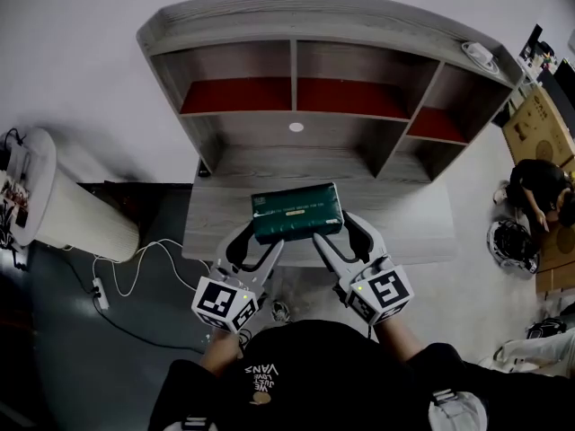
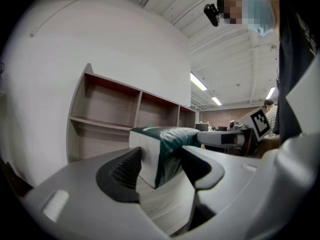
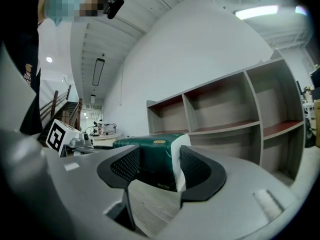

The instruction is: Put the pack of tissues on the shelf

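Gripping the pack of tissues (image 1: 297, 212) from both ends at once: left gripper (image 1: 254, 243) on its left end, right gripper (image 1: 341, 239) on its right end. Seen along the left gripper (image 2: 160, 166), fingers narrowed onto the pack (image 2: 162, 151), one against the white end face and the other against the green wrap. Much the same along the right gripper (image 3: 159, 168), with fingers closed on the near corner of the pack (image 3: 150, 156).

Lies over the middle of the desk (image 1: 404, 227), close to the front edge and well short of the shelf (image 1: 296, 133) standing along the back edge. Cannot tell whether resting on the wood or lifted just clear of it.

Looks like the carry step: secured, not yet placed. Next probably calls for raising both ends together, level and with even squeeze so the soft wrap does not twist. Then forward toward the back edge and into the shelf's wide lower opening straight ahead, and only then spreading the fingers.
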`<state>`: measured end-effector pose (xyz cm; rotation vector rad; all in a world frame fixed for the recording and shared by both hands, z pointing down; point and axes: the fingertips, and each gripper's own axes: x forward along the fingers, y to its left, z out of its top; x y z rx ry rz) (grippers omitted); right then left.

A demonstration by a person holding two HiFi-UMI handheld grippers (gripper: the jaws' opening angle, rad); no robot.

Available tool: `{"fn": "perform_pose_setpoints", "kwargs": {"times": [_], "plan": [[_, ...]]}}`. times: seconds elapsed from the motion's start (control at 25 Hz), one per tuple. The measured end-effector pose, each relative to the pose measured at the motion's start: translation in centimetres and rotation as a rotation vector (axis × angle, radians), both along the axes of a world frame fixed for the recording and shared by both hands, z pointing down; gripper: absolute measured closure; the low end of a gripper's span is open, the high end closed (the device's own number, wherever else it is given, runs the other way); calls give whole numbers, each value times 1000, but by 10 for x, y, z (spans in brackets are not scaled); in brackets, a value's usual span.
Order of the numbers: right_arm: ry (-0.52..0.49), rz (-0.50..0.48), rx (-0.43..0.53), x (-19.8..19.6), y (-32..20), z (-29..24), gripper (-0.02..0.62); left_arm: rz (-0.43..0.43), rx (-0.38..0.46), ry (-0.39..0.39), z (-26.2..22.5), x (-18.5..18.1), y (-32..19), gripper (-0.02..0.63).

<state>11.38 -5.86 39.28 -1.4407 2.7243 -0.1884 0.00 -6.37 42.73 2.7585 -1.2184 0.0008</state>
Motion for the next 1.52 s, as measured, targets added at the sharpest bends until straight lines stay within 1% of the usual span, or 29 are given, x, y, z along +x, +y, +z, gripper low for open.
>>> {"fn": "perform_pose_setpoints", "kwargs": {"times": [0.36, 0.48, 0.56, 0.72, 1.0, 1.16, 1.36, 1.52], "plan": [[-9, 12, -7, -58, -39, -1, 354, 13, 6, -22, -4, -59, -40, 331], [-4, 3, -18, -63, -41, 0, 354, 8, 22, -26, -6, -62, -43, 331], [-3, -3, -9, -65, -44, 0, 354, -1, 28, -22, -6, -64, -46, 331], [-9, -20, 13, -85, -69, -3, 354, -28, 31, -16, -10, -86, -66, 331], [2, -73, 31, -96, -109, -11, 354, -85, 50, 4, -14, -96, -101, 331], [8, -85, 58, -95, -135, -19, 354, -105, 61, 17, -18, -96, -124, 331], [9, -99, 79, -100, -166, -28, 354, -121, 90, 12, -28, -101, -154, 331], [6, -92, 98, -103, -188, -36, 354, -126, 110, 11, -37, -103, -178, 331]]}}
